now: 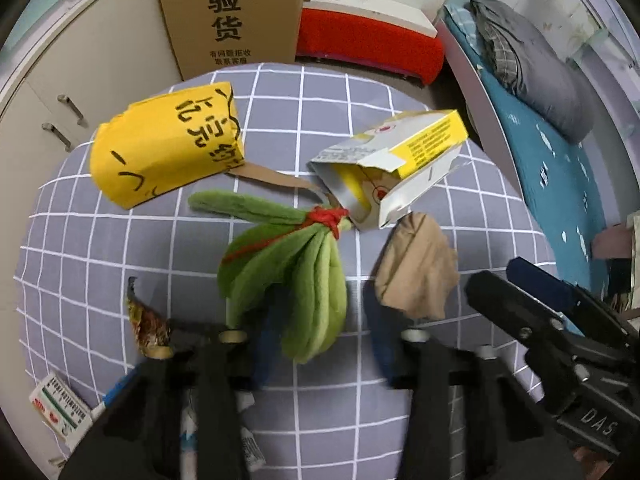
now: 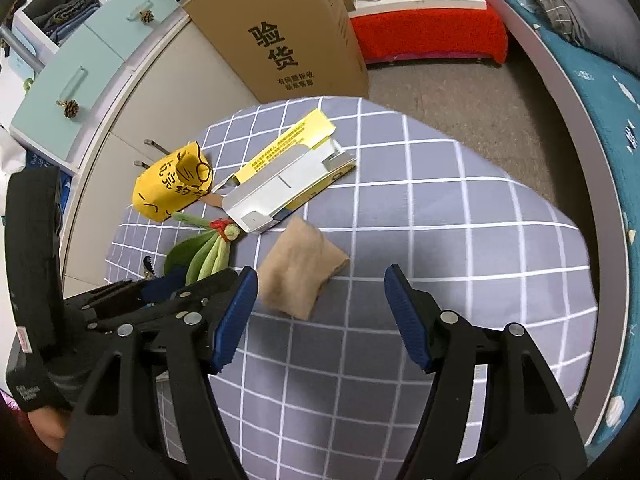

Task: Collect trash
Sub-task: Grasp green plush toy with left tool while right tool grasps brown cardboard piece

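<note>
A green plush vegetable bunch (image 1: 296, 280) tied with red string lies on the grey checked tablecloth (image 1: 120, 240). My left gripper (image 1: 316, 320) points down over it, and its blue pads stand either side of the leafy end with a gap showing. A crumpled brown paper (image 2: 298, 276) lies just ahead of my right gripper (image 2: 320, 276), which is open, its left finger beside the paper. Behind them sit a torn white-and-yellow carton (image 2: 288, 184) and a yellow paper bag (image 2: 172, 184). A crinkled wrapper (image 1: 148, 324) lies left of the left gripper.
A tall cardboard box (image 2: 288, 40) stands behind the table, beside a red bench (image 2: 432, 36). A cabinet (image 2: 168, 92) lines the left and a blue-covered bed (image 2: 592, 92) the right. A small printed packet (image 1: 60, 412) lies at the table's near left edge.
</note>
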A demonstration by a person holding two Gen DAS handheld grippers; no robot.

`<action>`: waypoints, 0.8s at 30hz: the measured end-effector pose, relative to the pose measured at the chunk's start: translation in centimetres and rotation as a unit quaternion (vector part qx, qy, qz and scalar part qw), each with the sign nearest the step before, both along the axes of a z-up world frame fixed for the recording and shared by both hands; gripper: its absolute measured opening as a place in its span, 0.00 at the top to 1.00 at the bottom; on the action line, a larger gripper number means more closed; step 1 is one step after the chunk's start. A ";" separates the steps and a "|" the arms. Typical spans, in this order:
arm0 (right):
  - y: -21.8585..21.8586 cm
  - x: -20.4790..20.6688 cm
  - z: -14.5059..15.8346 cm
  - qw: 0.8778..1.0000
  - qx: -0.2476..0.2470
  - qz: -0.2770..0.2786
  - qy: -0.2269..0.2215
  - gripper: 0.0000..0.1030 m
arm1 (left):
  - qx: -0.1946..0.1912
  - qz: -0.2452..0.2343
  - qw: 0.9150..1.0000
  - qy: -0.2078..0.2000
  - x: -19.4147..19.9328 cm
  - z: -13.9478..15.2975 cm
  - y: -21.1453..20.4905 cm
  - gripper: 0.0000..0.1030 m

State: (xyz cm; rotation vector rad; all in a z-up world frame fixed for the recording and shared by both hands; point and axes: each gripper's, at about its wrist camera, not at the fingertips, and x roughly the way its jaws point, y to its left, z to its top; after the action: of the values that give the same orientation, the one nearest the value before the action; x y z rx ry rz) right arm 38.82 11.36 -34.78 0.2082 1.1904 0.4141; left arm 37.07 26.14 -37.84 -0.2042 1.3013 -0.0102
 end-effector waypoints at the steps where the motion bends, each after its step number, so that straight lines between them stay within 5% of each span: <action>1: 0.4 0.2 -0.3 1.000 -0.001 0.002 0.003 0.36 | -0.005 -0.001 1.000 0.001 0.0 -0.1 0.1 0.89; 8: 2.4 0.9 -1.4 1.000 -0.004 0.018 0.012 0.37 | -0.036 0.034 0.998 -0.037 -1.3 1.6 2.2 0.93; 10: 2.9 1.1 -1.7 1.000 -0.008 0.026 0.014 0.45 | -0.039 0.044 0.997 -0.048 -1.8 2.5 2.5 0.93; 16: 2.8 1.5 -2.4 0.998 0.014 0.045 0.040 0.88 | -0.038 0.068 0.994 -0.071 -3.2 5.0 2.3 0.93; 24: -0.2 0.0 -0.2 0.995 0.054 0.068 0.044 0.94 | -0.046 0.103 0.990 -0.088 -5.8 8.0 0.0 0.93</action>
State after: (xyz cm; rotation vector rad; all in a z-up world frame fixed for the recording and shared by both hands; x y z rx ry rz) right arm 38.80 11.15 -35.02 0.2410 1.2733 0.5951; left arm 31.25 26.12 -29.80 -0.4068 1.0999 0.0860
